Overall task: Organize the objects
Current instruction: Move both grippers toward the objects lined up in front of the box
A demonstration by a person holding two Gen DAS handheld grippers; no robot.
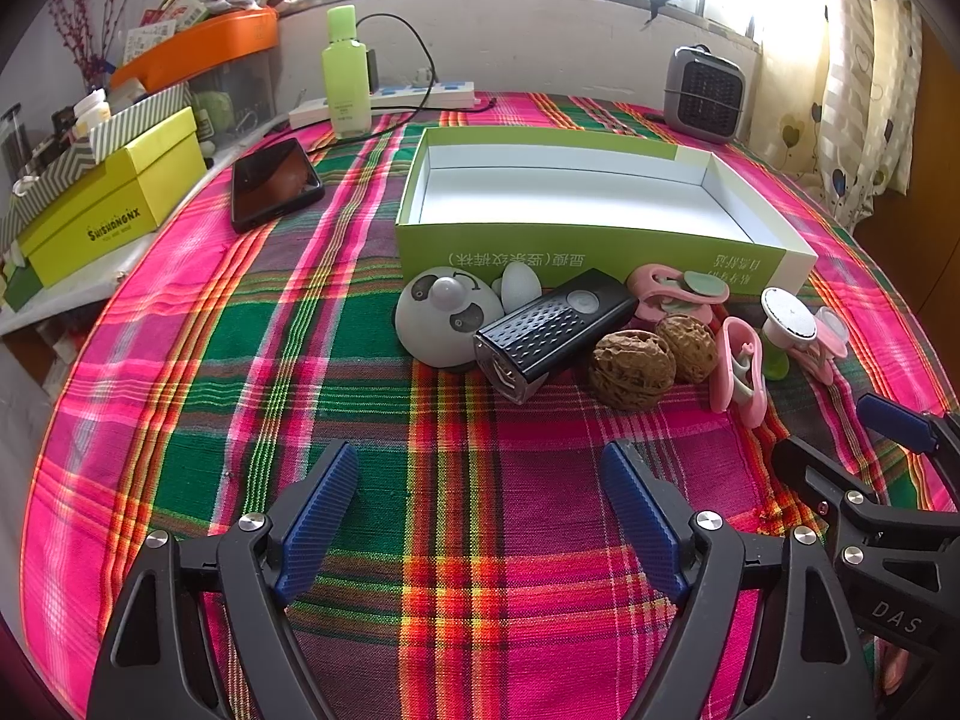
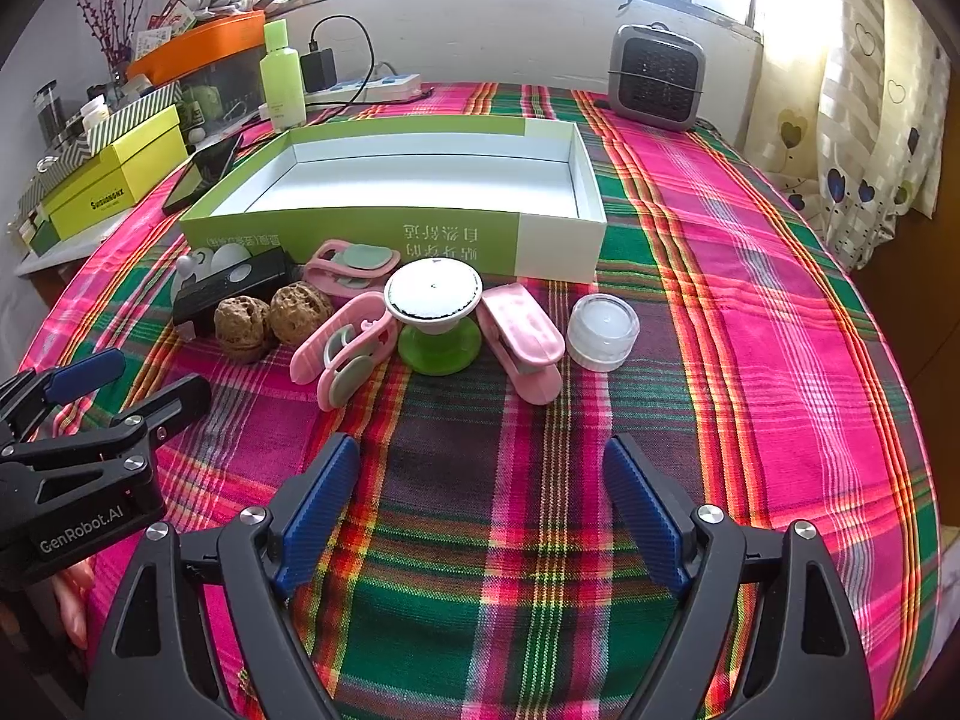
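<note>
An open green-and-white box [image 1: 600, 243] [image 2: 420, 234] stands empty on the plaid table. In front of it lies a row of small objects: a panda-faced dome [image 1: 447, 315], a black perforated device [image 1: 552, 330] [image 2: 231, 288], two walnuts [image 1: 633, 369] [image 2: 270, 318], pink clips [image 1: 741, 369] [image 2: 345, 351] [image 2: 522, 342], a white-topped green stand [image 2: 433, 318] [image 1: 786, 324] and a small clear jar [image 2: 603, 324]. My left gripper [image 1: 480, 480] is open and empty, short of the row. My right gripper [image 2: 480, 480] is open and empty, short of the stand.
A black phone [image 1: 276, 183], a green bottle [image 1: 345, 72] [image 2: 282, 78], a power strip [image 1: 384, 99] and a small grey heater [image 1: 705, 90] [image 2: 654, 75] stand behind the box. Yellow and orange boxes [image 1: 114, 204] crowd a shelf at left. A curtain [image 2: 870, 120] hangs at right.
</note>
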